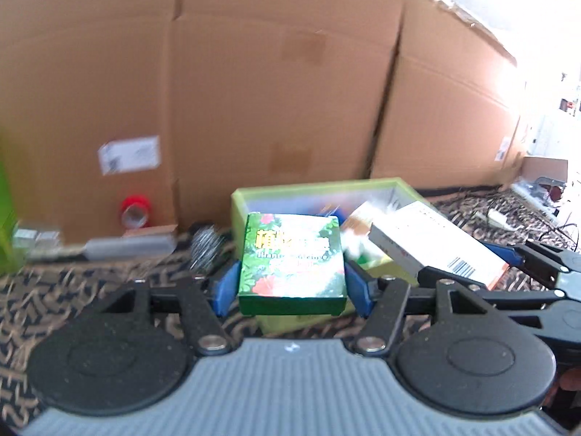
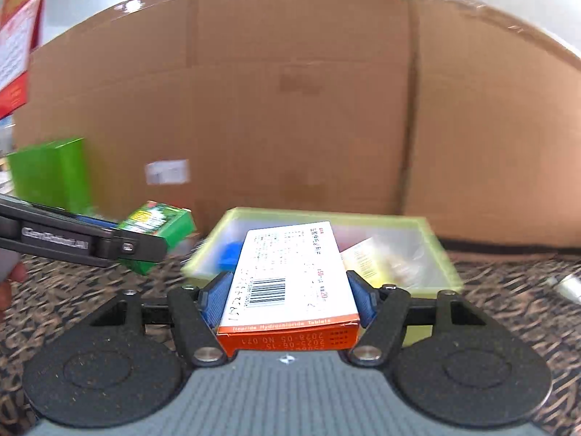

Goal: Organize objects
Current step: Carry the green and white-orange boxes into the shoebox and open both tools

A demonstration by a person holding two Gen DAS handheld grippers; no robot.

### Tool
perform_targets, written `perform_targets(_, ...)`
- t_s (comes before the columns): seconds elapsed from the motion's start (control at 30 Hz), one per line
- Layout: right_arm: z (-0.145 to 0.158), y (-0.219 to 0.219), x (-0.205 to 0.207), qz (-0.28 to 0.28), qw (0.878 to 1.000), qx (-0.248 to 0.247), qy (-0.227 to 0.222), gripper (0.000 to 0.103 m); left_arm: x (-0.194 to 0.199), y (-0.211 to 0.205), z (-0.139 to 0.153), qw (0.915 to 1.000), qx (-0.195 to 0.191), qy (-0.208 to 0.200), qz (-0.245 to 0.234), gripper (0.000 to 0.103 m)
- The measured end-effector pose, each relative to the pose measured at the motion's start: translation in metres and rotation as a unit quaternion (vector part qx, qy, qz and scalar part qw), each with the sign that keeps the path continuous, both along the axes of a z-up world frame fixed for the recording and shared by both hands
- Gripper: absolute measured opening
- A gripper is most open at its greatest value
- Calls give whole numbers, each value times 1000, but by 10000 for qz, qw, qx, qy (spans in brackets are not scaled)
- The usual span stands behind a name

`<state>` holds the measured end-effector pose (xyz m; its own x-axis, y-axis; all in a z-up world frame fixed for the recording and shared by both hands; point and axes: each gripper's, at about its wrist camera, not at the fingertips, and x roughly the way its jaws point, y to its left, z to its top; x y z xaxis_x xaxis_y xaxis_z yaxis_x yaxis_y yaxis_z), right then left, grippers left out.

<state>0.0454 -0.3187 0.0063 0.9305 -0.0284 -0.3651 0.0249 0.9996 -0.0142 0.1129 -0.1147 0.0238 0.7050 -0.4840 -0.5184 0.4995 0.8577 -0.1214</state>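
Observation:
My left gripper (image 1: 292, 283) is shut on a green box with red flowers (image 1: 292, 261), held just in front of a light green tray (image 1: 319, 186). My right gripper (image 2: 288, 292) is shut on a white and orange medicine box (image 2: 290, 272), held over the near edge of the same tray (image 2: 428, 223). In the left wrist view the medicine box (image 1: 435, 239) and the right gripper's fingers (image 1: 544, 261) show at the right. In the right wrist view the green box (image 2: 156, 232) and the left gripper's finger (image 2: 83, 243) show at the left. The tray holds several small items.
Large cardboard boxes (image 1: 254, 91) stand as a wall behind the tray. A red tape roll (image 1: 135, 211), a silver object (image 1: 127, 245) and a metal scourer (image 1: 205, 245) lie at the left on a patterned cloth (image 1: 72, 290). A tall green box (image 2: 51, 172) stands far left. Cables (image 1: 508, 214) lie at the right.

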Motion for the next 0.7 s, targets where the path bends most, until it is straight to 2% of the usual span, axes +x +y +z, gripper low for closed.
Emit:
perform_targets(0.17, 7, -39, 22, -478, 9984, -267, -168, 70, 28, -39, 17, 9991, -339, 160, -182, 61)
perform_targets(0.27, 6, -58, 40, -648, 9975, -214, -200, 71, 43, -67, 17, 9988, -377, 191, -231, 61)
perform_targets(0.4, -5, -72, 64, -766, 9959, -447, -201, 70, 69, -98, 6, 9977, -447, 467, -220, 61)
perform_targets(0.5, -15, -80, 80, -781, 9961, -410, -106, 70, 87, -117, -6, 9967, -441, 644, -206, 61)
perform_targets(0.7, -32, -87, 104, -692, 9972, -277, -24, 71, 105, -135, -23, 9968, -377, 683, -185, 61)
